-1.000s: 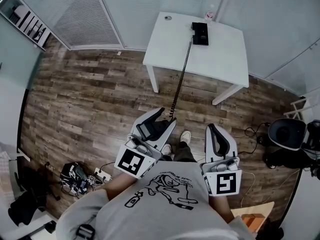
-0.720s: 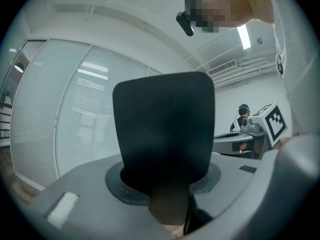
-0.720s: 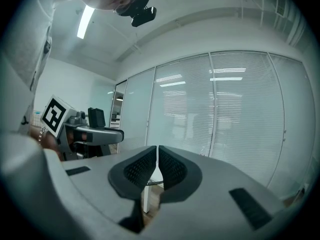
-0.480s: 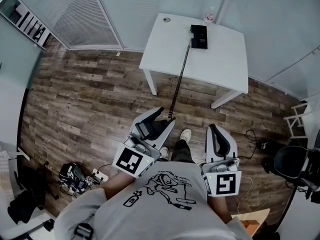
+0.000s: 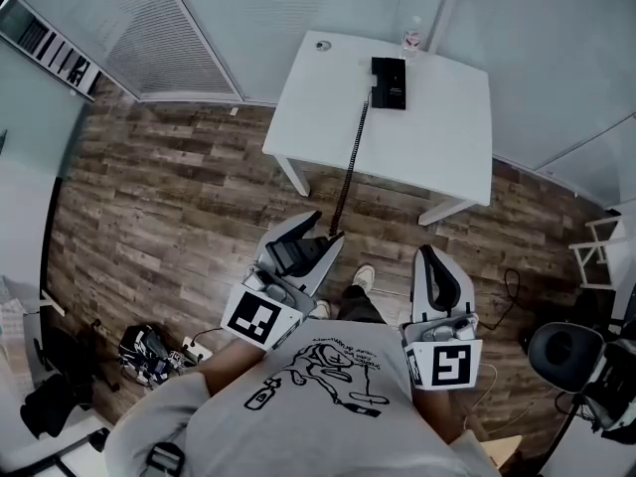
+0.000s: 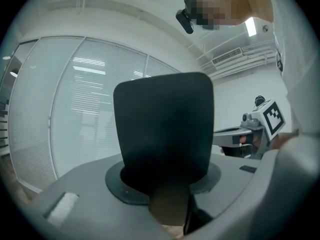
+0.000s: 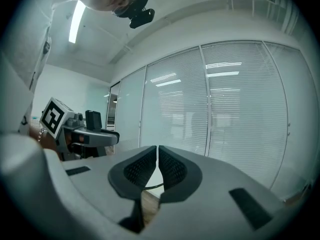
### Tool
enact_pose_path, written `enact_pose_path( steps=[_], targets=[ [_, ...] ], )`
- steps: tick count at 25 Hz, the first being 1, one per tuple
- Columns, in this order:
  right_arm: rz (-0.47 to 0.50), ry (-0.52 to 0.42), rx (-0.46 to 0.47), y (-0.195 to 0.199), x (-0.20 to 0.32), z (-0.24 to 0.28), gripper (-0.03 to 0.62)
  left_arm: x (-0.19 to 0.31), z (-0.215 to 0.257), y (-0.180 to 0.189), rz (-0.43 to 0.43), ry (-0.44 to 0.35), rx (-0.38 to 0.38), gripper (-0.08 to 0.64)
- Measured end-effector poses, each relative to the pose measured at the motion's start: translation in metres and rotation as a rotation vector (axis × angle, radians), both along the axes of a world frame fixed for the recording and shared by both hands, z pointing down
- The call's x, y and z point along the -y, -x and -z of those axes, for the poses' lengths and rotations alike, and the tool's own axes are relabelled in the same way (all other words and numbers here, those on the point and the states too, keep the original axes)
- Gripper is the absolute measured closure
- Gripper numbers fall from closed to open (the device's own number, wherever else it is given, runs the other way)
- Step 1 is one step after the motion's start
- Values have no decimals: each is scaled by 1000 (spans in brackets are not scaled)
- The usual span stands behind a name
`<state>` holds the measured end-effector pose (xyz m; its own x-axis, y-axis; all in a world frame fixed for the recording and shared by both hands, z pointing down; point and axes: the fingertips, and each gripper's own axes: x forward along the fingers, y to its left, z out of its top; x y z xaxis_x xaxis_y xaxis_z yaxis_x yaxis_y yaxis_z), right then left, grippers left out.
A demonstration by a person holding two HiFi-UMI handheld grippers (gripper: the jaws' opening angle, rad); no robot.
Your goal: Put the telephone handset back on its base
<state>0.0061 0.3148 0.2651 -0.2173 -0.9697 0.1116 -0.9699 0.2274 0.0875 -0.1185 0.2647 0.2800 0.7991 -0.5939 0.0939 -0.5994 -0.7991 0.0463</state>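
Standing on a wood-plank floor (image 5: 149, 197), a person in a grey printed T-shirt (image 5: 318, 396) holds both grippers out in front of the body. The left gripper (image 5: 308, 251) is clamped on the black telephone handset (image 5: 296, 256). In the left gripper view the handset's broad dark body (image 6: 162, 134) fills the space between the jaws and stands up above them. The right gripper (image 5: 427, 258) carries nothing. Its ribbed pads (image 7: 172, 166) are pressed almost together, with only a thin slit between them.

From the handset a black coiled cord (image 5: 350, 167) runs away over the floor and up onto a white table (image 5: 437, 137). It ends there at the black telephone base (image 5: 389, 82), which lies near the table's far edge, well apart from the handset.

A tangle of cables with a power strip (image 5: 154, 354) lies on the floor at the near left. A black office chair (image 5: 561, 351) stands at the near right. Beyond the table, glass walls with white blinds (image 5: 149, 38) close the room, and a shelf unit (image 5: 50, 43) sits in the far left corner.
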Motion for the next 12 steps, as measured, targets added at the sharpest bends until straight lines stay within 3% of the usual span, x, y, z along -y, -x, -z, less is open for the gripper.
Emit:
enact_pose_path(
  steps=[12],
  targets=[
    [31, -15, 18, -89, 51, 0, 581, 51, -4, -62, 84, 8, 49, 397]
  ],
)
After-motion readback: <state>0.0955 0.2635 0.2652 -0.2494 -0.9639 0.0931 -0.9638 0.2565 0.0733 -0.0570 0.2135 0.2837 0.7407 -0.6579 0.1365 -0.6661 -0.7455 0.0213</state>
